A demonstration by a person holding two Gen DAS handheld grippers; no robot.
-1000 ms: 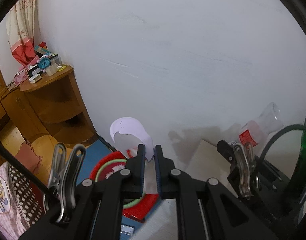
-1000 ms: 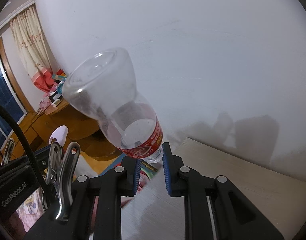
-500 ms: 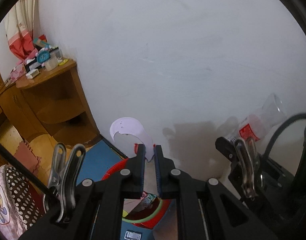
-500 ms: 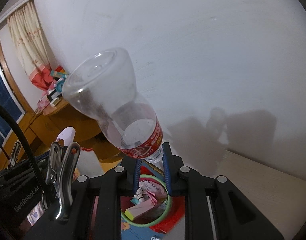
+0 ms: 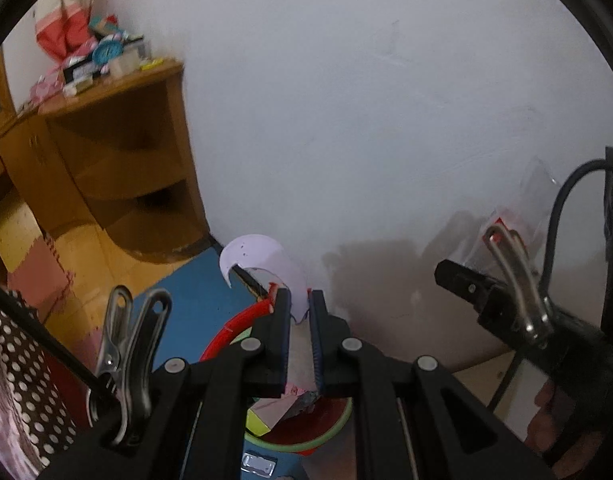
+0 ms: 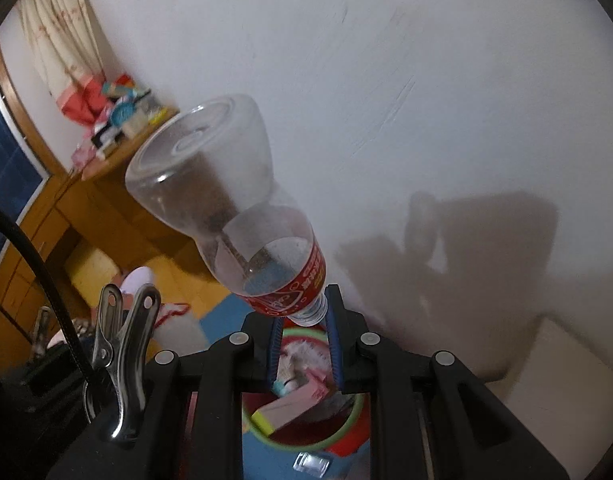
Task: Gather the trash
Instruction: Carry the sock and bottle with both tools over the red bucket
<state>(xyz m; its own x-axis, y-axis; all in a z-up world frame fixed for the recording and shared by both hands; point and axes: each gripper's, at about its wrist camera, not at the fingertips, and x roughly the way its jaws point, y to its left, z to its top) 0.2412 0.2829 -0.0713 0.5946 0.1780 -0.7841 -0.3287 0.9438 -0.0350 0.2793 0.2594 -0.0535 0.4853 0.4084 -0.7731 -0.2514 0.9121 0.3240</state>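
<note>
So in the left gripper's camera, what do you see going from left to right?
Brown-and-white polka-dot fabric → silver metal clip → curled white paper piece held in the left gripper → right gripper with the clear plastic bottle.

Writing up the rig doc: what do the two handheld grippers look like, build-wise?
Both match: the left gripper and right gripper have matte black linkage arms with silver pivot pins, and fingers lined with ribbed blue pads. A metal spring clip sits left of each finger pair, and a black cable runs past it.
</note>
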